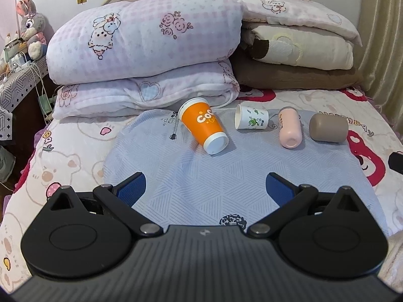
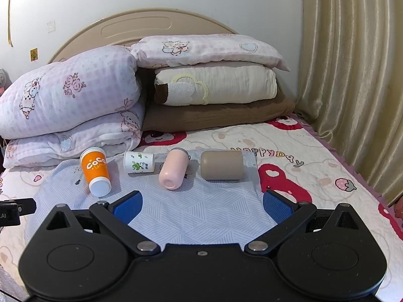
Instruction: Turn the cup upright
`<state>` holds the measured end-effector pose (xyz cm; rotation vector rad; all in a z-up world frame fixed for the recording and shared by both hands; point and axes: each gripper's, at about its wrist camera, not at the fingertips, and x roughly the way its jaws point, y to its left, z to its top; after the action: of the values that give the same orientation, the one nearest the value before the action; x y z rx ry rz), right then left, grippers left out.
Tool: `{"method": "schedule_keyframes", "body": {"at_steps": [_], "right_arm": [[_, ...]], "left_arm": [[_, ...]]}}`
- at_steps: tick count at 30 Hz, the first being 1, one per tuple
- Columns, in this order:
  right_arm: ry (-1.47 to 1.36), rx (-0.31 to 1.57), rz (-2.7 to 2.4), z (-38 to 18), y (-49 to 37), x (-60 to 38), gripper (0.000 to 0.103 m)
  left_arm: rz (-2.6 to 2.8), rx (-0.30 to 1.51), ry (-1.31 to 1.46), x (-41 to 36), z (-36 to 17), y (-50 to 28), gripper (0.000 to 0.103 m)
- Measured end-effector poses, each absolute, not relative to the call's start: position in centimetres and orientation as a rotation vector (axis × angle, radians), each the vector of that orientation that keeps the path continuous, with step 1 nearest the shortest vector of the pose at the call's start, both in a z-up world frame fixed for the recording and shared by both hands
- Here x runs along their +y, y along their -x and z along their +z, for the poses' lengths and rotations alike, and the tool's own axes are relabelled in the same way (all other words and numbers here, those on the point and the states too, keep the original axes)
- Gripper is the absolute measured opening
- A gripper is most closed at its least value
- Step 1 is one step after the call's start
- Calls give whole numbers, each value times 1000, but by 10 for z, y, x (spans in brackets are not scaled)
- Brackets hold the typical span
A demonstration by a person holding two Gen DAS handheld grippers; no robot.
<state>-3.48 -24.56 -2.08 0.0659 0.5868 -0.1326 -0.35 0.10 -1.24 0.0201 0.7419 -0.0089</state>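
Note:
Several cups lie on their sides in a row on a pale blue mat [image 1: 191, 176] [image 2: 196, 214] on the bed. From the left: an orange paper cup [image 1: 204, 124] [image 2: 95, 171], a small white paper cup with green print [image 1: 251, 120] [image 2: 139, 162], a pink cup [image 1: 289, 127] [image 2: 173, 169] and a taupe cup [image 1: 328, 127] [image 2: 222, 164]. My left gripper [image 1: 205, 187] is open and empty, well short of the cups. My right gripper [image 2: 202, 205] is open and empty, short of the pink and taupe cups.
Folded quilts and pillows [image 1: 143, 50] [image 2: 214, 85] are stacked behind the cups against the headboard. A curtain [image 2: 352, 75] hangs on the right. A bedside table with a plush toy [image 1: 31, 25] stands at the left. The bedspread [image 2: 314, 176] surrounds the mat.

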Motion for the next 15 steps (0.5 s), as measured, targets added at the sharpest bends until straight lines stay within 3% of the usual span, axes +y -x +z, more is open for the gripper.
{"method": "schedule_keyframes", "body": {"at_steps": [15], "right_arm": [[-57, 595, -132, -26, 36, -248, 103]], "left_arm": [[-13, 718, -51, -4, -11, 6, 103]]}}
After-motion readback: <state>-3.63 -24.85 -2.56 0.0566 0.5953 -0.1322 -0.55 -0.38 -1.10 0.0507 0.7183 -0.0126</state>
